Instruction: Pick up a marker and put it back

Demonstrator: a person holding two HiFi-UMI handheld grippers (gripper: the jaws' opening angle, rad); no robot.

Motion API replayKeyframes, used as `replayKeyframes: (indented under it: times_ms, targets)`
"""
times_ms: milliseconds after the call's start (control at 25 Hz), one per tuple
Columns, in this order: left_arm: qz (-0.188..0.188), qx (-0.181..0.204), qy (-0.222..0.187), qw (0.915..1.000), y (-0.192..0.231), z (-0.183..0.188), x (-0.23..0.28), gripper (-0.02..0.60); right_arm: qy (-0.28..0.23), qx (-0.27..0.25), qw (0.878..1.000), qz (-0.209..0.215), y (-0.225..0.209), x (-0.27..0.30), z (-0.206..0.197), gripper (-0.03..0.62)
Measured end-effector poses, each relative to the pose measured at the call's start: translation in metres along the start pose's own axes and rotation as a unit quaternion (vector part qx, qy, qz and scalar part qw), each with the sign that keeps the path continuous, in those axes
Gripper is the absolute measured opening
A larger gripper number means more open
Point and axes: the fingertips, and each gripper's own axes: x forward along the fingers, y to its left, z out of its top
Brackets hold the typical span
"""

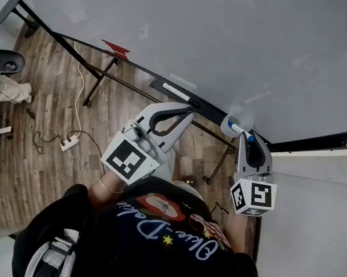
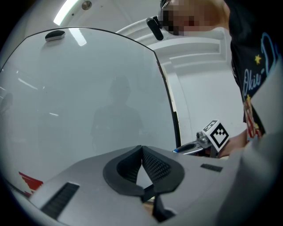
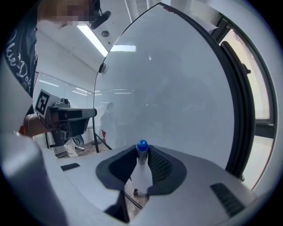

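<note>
Leftmost, a white power strip (image 1: 67, 144) with its cable lies on the brown wooden plank floor (image 1: 47, 108). Further right, a small red flat piece (image 1: 116, 48) sits at the lower edge of the large pale grey whiteboard (image 1: 209, 36). The board is bordered by a black frame with a narrow black ledge (image 1: 211, 112). A slim white object (image 1: 176, 91) rests on that ledge, too small to identify.

The left gripper (image 1: 190, 110) points at the ledge just beside that object. Its dark pads are pressed together at the tips, with nothing between them.

To its right, the right gripper (image 1: 246, 139) is clamped on the white marker with a blue cap (image 3: 141, 170). The cap pokes out past the pads towards the board, near the board's bottom right corner. Whether the marker touches the board cannot be told.
</note>
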Motion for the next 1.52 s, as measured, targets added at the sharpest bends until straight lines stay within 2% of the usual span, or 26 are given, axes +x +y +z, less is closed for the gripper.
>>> replayKeyframes:
  times_ms: [1520]
  targets:
    - [0.019, -0.014, 0.003, 0.9997, 0.0046, -0.0066, -0.0098, 0.003, 0.004, -0.005, 1.000, 0.007, 0.0060, 0.0078, -0.0102, 0.075]
